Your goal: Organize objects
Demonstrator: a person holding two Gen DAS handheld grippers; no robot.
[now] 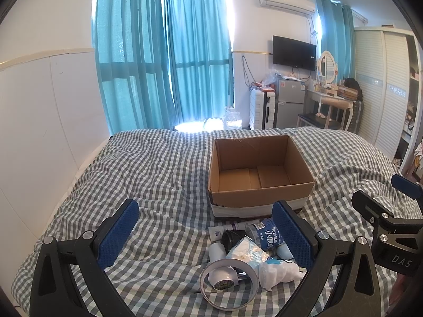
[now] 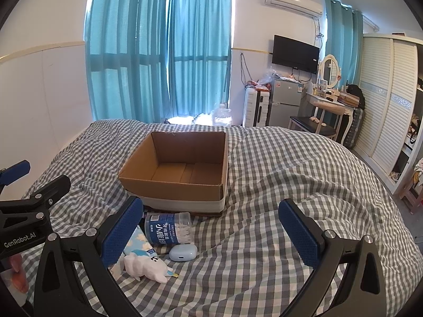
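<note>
An open, empty cardboard box stands on the checked bed; it also shows in the right wrist view. In front of it lies a pile of small things: a tape roll, a clear floss-pick jar with a blue label, a white toy figure, a tube, a black cap, a tissue pack and a pale blue earbud case. My left gripper is open above the pile. My right gripper is open, with the pile at its left finger.
The grey-and-white checked duvet covers the bed. A white wall runs along the left. Beyond the bed are blue curtains, a suitcase, a small fridge, a dressing table and a wardrobe.
</note>
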